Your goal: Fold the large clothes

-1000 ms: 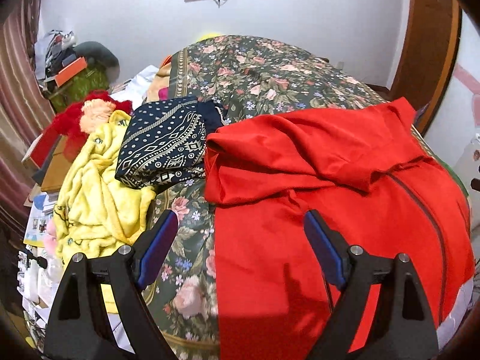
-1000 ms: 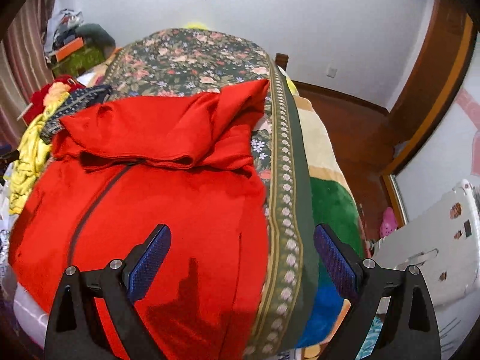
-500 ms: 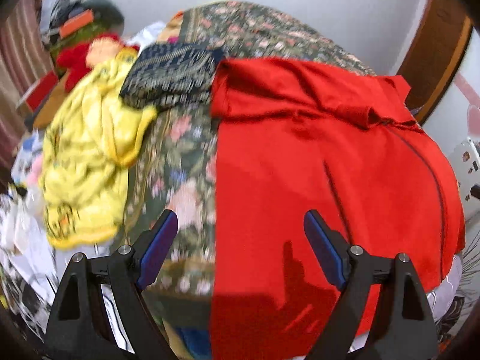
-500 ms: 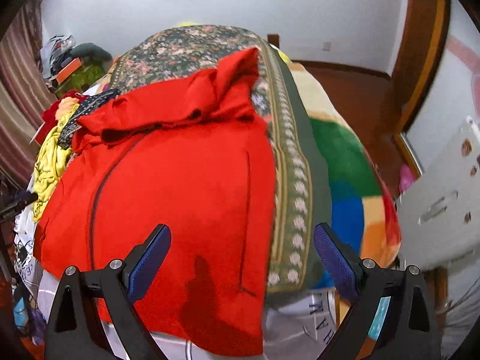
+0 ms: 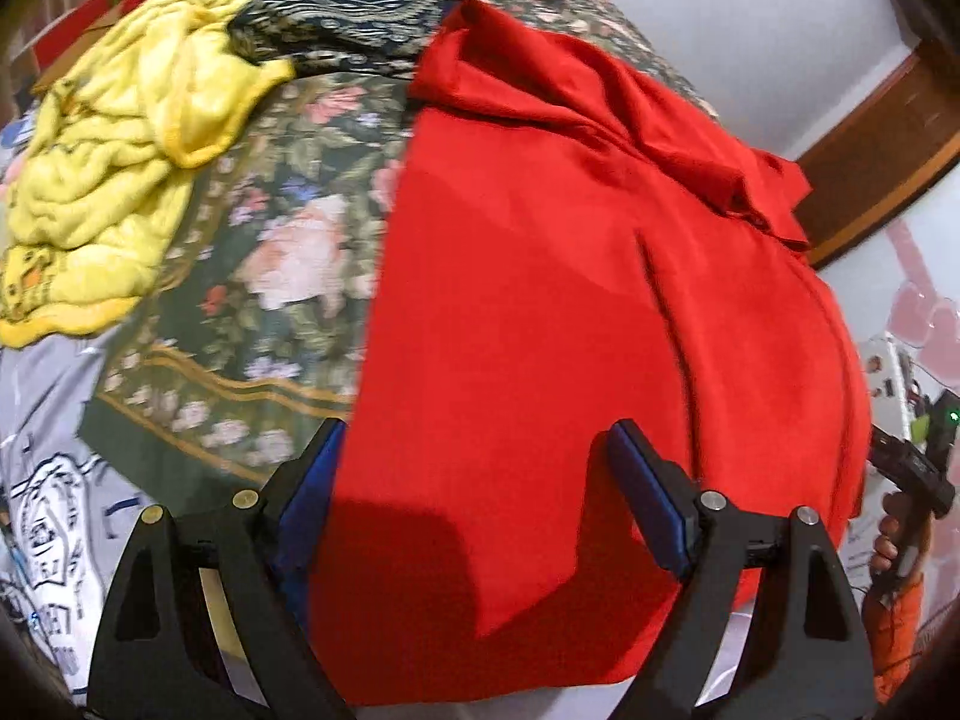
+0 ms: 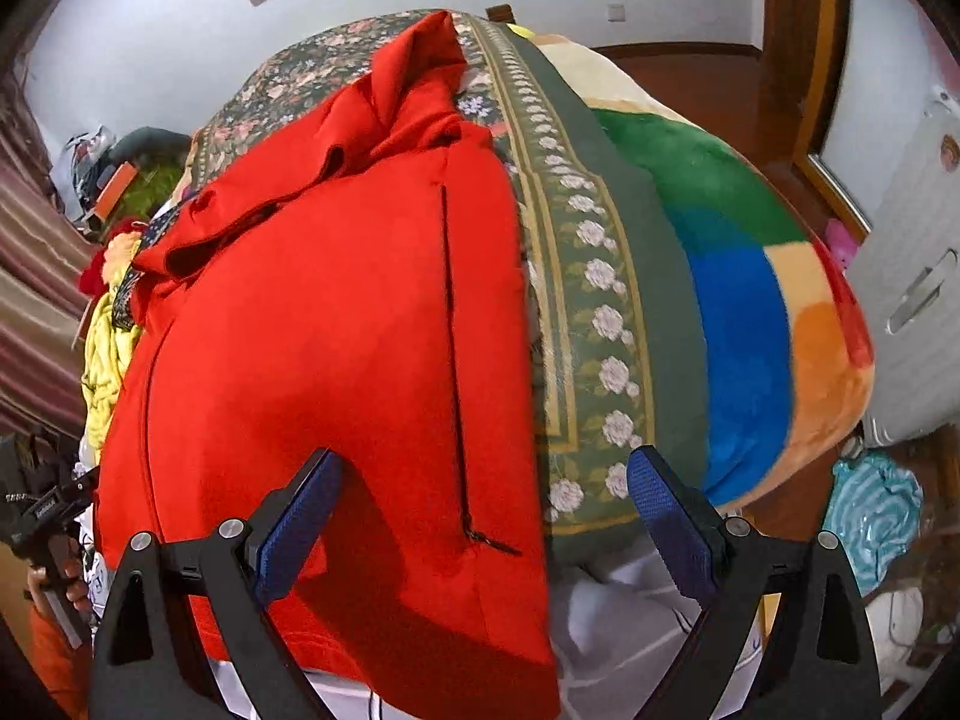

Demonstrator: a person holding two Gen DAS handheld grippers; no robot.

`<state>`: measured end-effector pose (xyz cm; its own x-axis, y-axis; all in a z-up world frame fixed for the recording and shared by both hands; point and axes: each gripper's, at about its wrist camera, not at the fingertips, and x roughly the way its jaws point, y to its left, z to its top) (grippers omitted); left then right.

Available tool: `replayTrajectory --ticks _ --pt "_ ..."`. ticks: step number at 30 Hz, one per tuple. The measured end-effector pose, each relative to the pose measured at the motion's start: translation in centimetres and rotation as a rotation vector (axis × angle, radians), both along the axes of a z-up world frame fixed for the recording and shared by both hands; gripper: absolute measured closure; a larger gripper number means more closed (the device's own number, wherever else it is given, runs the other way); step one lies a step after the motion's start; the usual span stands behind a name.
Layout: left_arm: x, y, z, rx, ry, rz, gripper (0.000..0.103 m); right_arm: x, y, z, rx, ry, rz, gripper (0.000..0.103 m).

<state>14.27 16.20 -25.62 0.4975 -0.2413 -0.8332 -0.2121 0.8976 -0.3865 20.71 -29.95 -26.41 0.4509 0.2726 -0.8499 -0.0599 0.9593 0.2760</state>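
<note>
A large red garment point(image 5: 570, 312) lies spread on the bed, its upper part folded over at the far end and its hem hanging over the near edge. It also fills the right wrist view point(image 6: 336, 348), where a dark zip line runs down it. My left gripper point(image 5: 474, 480) is open and empty, just above the garment's near left corner. My right gripper point(image 6: 480, 510) is open and empty, above the garment's near right corner at the hem.
A floral bedspread point(image 5: 270, 276) covers the bed. A yellow blanket point(image 5: 108, 180) and a folded navy patterned cloth point(image 5: 342, 30) lie at the left. A rainbow blanket point(image 6: 738, 312) hangs off the right side. A white cabinet point(image 6: 912, 240) stands at the right.
Both grippers have dropped lower and nearer to the bed's near edge, now over the garment's hem corners. Both stayed open. The garment has not moved.
</note>
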Motion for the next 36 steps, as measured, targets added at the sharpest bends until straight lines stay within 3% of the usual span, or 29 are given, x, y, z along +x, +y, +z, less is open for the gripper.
replayTrajectory --ticks 3,8,11,13,16,25,30,33,36 --pt "0.6 -0.5 -0.2 -0.026 -0.012 -0.005 0.023 0.1 0.5 0.2 0.029 -0.028 0.018 0.012" --pt "1.3 -0.6 0.1 -0.022 -0.024 0.014 0.048 0.4 1.3 0.9 0.095 -0.080 0.052 0.040" --pt "1.7 -0.5 0.4 -0.009 -0.028 0.022 0.073 0.8 1.8 1.4 0.096 -0.103 0.078 0.058" --pt "1.8 -0.5 0.7 -0.005 -0.033 0.016 0.093 1.1 2.5 2.0 0.095 -0.123 0.103 0.079" --pt "1.9 -1.0 1.6 0.019 -0.060 0.007 0.096 1.2 3.5 2.9 0.055 -0.160 0.139 0.089" --pt "4.1 -1.8 7.7 0.126 -0.237 -0.008 0.098 3.5 4.8 7.0 0.070 -0.266 0.177 0.092" --pt "7.9 -1.3 11.1 0.158 -0.334 0.019 0.098 7.0 5.6 9.3 0.017 -0.336 0.159 0.092" --pt "10.6 -0.7 11.9 0.197 -0.364 0.051 0.098 9.7 5.9 9.9 -0.017 -0.349 0.126 0.092" --pt "13.1 0.0 10.9 0.243 -0.336 0.086 0.098 13.1 5.9 8.8 -0.044 -0.309 0.098 0.092"
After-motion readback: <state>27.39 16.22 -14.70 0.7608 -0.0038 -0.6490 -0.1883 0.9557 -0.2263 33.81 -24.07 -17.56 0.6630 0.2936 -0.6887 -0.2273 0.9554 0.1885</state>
